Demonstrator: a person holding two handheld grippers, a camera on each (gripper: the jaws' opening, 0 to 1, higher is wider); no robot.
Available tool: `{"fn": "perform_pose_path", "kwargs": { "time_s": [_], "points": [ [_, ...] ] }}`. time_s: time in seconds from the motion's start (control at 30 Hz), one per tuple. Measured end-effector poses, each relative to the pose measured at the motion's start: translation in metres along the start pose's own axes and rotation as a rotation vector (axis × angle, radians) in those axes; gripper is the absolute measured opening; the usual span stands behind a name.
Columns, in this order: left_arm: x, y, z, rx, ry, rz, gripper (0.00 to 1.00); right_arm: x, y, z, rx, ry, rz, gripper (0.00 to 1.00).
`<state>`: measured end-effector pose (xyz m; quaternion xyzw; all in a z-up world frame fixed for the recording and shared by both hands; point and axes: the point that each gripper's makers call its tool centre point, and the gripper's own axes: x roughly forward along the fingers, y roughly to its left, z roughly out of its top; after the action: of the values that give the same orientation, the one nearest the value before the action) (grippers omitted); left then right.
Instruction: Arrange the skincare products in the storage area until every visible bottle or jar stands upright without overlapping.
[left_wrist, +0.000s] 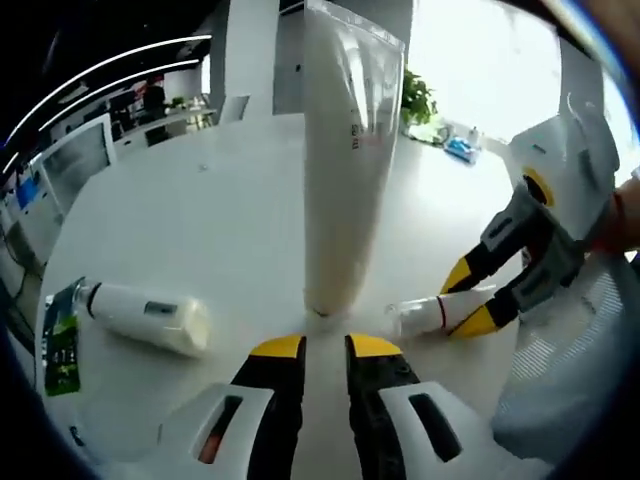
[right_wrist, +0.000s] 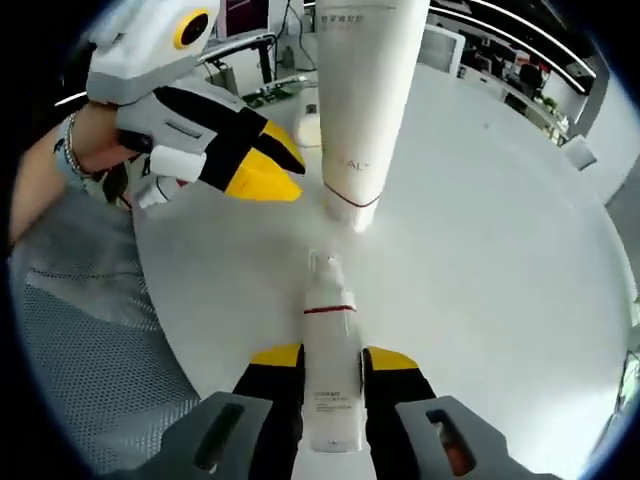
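Observation:
A tall white tube (left_wrist: 340, 150) stands upright on its cap in the middle of the white table (left_wrist: 230, 230); in the right gripper view the tube (right_wrist: 360, 100) rises just beyond my held bottle. My left gripper (left_wrist: 325, 348) sits right in front of the tube's base, its jaws a narrow gap apart with nothing between them. My right gripper (right_wrist: 332, 358) is shut on a small white bottle (right_wrist: 330, 370) with a red band, lying along the jaws, nozzle toward the tube. From the left gripper view that bottle (left_wrist: 420, 315) is low over the table in the right gripper (left_wrist: 468, 297).
A white bottle (left_wrist: 150, 315) with a dark cap lies on its side at the left, beside a green packet (left_wrist: 62, 340). A grey mesh chair (right_wrist: 80, 330) stands off the table's edge. The left gripper (right_wrist: 285, 168) and a person's wrist (right_wrist: 70, 150) are at upper left.

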<state>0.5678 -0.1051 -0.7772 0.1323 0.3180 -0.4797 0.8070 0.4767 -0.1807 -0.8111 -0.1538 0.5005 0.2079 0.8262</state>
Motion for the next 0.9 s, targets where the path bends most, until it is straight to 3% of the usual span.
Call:
{"fn": "perform_pose_path", "kwargs": {
  "time_s": [0.1,0.27,0.57,0.73,0.9],
  "points": [
    [0.0,0.001,-0.001,0.007,0.006,0.004,0.13,0.001,0.0,0.003,-0.016,0.013,0.016,0.15],
    [0.001,-0.002,-0.004,0.007,0.017,-0.01,0.13,0.002,0.002,0.004,-0.13,0.065,0.04,0.15],
    [-0.004,0.0,-0.015,0.008,0.055,-0.002,0.14,0.006,0.007,0.008,-0.256,0.208,0.105,0.15],
    [-0.015,-0.001,-0.006,0.018,0.022,-0.006,0.14,0.007,0.007,0.008,-0.339,0.271,0.126,0.15],
    [-0.025,0.002,-0.008,0.008,0.035,-0.011,0.15,0.008,0.007,0.008,-0.331,0.321,0.13,0.15]
  ]
}}
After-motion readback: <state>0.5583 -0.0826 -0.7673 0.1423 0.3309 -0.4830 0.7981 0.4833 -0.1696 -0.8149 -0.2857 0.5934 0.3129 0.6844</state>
